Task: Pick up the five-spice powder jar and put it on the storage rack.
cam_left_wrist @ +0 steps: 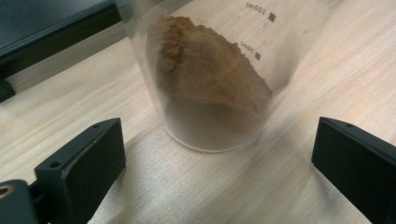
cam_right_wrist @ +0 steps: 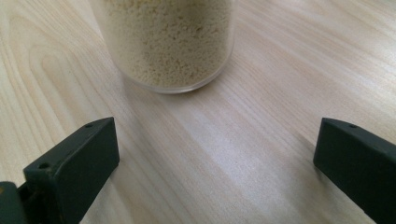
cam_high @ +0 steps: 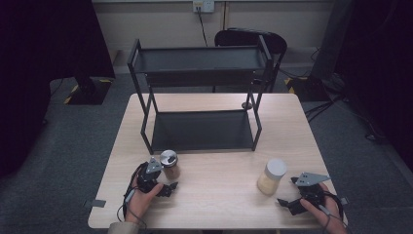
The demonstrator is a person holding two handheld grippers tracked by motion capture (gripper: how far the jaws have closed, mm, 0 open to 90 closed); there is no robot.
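On the pale wooden table [cam_high: 214, 195] in the high view, a black two-tier rack [cam_high: 199, 92] stands at the far half, and two jars stand on the near half. The jar of brown powder [cam_high: 170, 164], capped with a silvery lid, stands just before the rack's lower shelf, with the left gripper [cam_high: 163, 181] right beside it, jaws spread and nothing between them. The jar of pale grains [cam_high: 272, 176], under a white lid, stands toward the right edge, and the right gripper [cam_high: 290, 191] lies just beside it, jaws wide apart and empty. In the left gripper view, the brown-powder jar [cam_left_wrist: 210, 79] stands upright on the wood just ahead of the gap, its powder heaped to one side; the two black jaws stand far apart at the lower corners, touching nothing, and the rack's dark shelf [cam_left_wrist: 51, 28] shows at the upper left. In the right gripper view, the pale-grain jar [cam_right_wrist: 168, 42] stands upright ahead of the jaws, which are fully spread with bare tabletop between them.
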